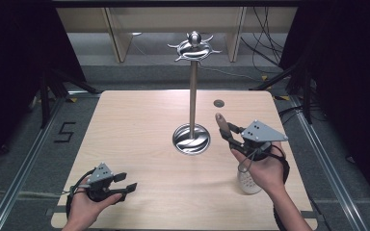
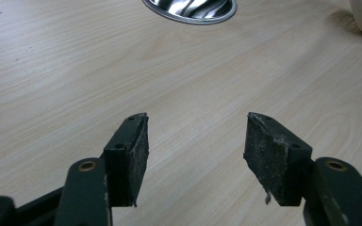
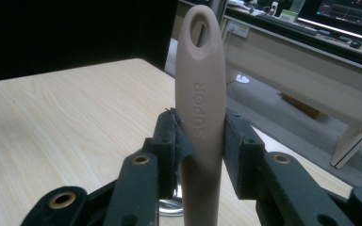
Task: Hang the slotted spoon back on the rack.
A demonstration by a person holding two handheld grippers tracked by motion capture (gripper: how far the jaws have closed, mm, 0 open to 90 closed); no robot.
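From above, the right gripper [image 1: 227, 134] clamps a beige utensil handle [image 1: 220, 121] near the table's [image 1: 135, 125] right edge, beside the hook stand [image 1: 192, 91]; left gripper [image 1: 125, 183] rests open. Its own view: pads squeeze the handle [image 3: 201, 94]. I'd lift the hanging hole squarely onto a hook.

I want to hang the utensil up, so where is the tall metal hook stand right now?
In the high view the tall metal hook stand rises mid-table, its round base just left of the beige-handled utensil clamped in the right tool.
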